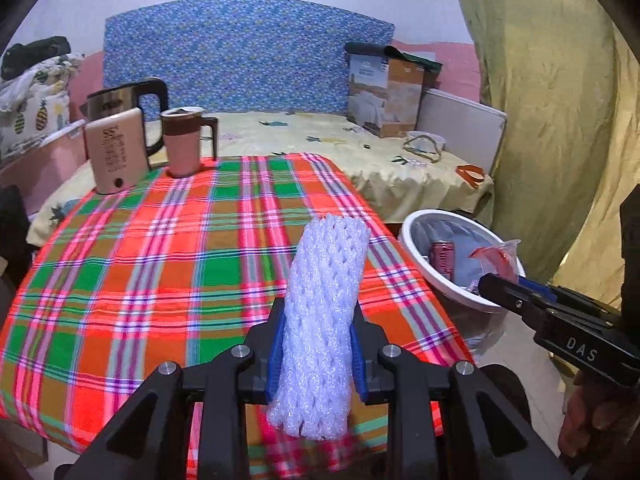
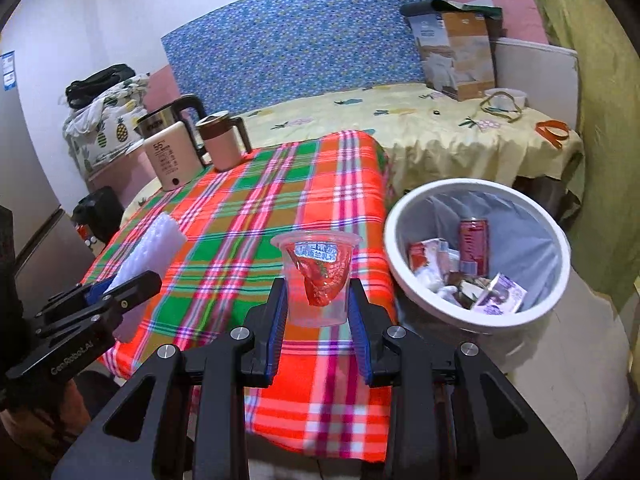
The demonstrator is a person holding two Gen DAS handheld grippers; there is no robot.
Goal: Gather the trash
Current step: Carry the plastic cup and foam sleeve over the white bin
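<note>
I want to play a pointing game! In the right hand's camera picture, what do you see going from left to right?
Left gripper with white foam net → beige kettle → pink mug → plastic cup in the right gripper → white trash bin.

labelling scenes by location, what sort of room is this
Most likely a bedroom in a home: a bed with a blue patterned headboard, a plaid-covered table holding an electric kettle, and a white trash bin beside it.

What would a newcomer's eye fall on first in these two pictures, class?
The bright plaid tablecloth fills the middle. The left hand-held gripper clamps a white foam net, and the right hand-held gripper clamps a clear plastic cup. A white bin with trash stands right of the table.
</note>
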